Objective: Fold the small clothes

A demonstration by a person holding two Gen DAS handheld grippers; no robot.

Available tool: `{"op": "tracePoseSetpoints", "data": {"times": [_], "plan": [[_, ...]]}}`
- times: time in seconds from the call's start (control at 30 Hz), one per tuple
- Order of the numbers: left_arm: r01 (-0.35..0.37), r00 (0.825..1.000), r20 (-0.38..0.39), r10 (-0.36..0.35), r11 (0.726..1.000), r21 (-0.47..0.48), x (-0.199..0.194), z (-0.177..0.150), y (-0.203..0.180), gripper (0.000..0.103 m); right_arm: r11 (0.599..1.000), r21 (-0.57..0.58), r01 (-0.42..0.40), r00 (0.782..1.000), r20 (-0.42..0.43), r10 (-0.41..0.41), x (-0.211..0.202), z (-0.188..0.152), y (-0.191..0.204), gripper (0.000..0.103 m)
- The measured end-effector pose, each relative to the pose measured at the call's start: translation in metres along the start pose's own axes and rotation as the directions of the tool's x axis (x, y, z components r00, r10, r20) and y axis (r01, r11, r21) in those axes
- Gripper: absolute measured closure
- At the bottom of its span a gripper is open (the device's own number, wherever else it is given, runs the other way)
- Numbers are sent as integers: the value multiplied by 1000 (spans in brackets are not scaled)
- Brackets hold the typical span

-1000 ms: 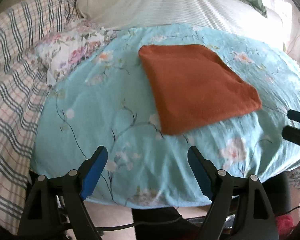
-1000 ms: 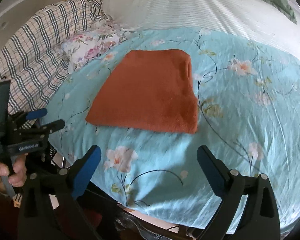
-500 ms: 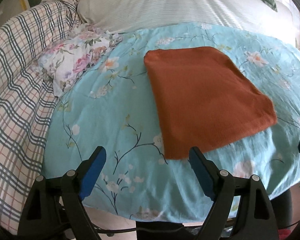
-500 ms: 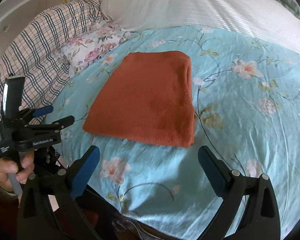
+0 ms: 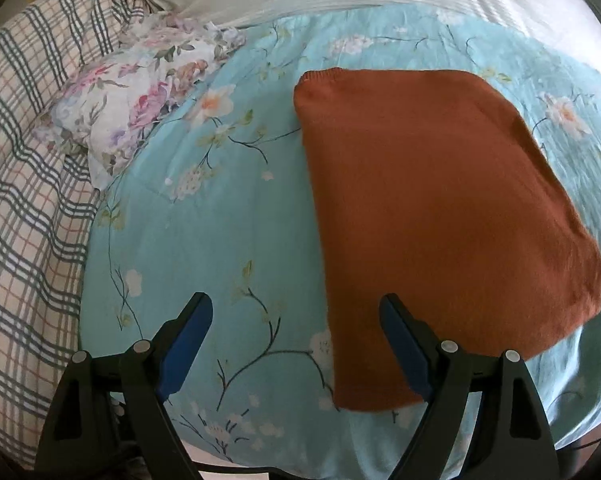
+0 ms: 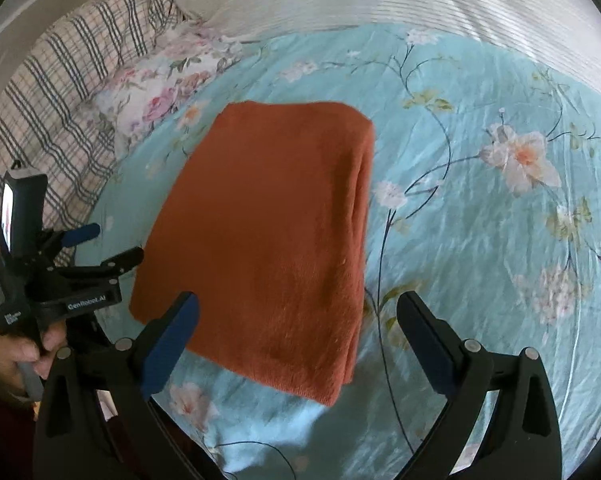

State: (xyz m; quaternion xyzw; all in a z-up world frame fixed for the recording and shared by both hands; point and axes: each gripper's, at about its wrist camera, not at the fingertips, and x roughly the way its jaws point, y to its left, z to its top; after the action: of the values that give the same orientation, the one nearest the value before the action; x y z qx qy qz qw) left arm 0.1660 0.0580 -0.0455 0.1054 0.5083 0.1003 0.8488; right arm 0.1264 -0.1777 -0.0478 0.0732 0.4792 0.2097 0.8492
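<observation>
Grippers: left gripper [image 5: 296,340] and right gripper [image 6: 298,334] released | right view: cloth [image 6: 268,236] layered edge, hand [image 6: 8,356]

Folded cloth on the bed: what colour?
Plain rust orange, no pattern. The folded cloth shows best in the right wrist view, lying on the turquoise floral sheet.

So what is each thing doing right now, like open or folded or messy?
orange cloth: folded, lying flat on the blue cover
left gripper: open, holding nothing
right gripper: open, holding nothing
blue flowered cover: spread out, a bit wrinkled
flowered cloth: crumpled, not folded
</observation>
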Motion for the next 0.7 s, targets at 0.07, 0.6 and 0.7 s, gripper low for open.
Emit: {"op": "tracePoseSetpoints", "data": {"times": [0.07, 0.6, 0.7], "plan": [[2, 1000, 2, -2, 1000, -4, -2, 4, -1, 17, 1000, -2, 2, 1000, 11, -2, -1, 2, -3, 4], [25, 988, 152, -22, 1000, -17, -28, -27, 1, 17, 996, -82, 27, 996, 86, -19, -23, -37, 24, 4], [35, 984, 175, -32, 999, -15, -39, -40, 0, 17, 993, -108, 40, 996, 84, -31, -30, -50, 33, 4]]}}
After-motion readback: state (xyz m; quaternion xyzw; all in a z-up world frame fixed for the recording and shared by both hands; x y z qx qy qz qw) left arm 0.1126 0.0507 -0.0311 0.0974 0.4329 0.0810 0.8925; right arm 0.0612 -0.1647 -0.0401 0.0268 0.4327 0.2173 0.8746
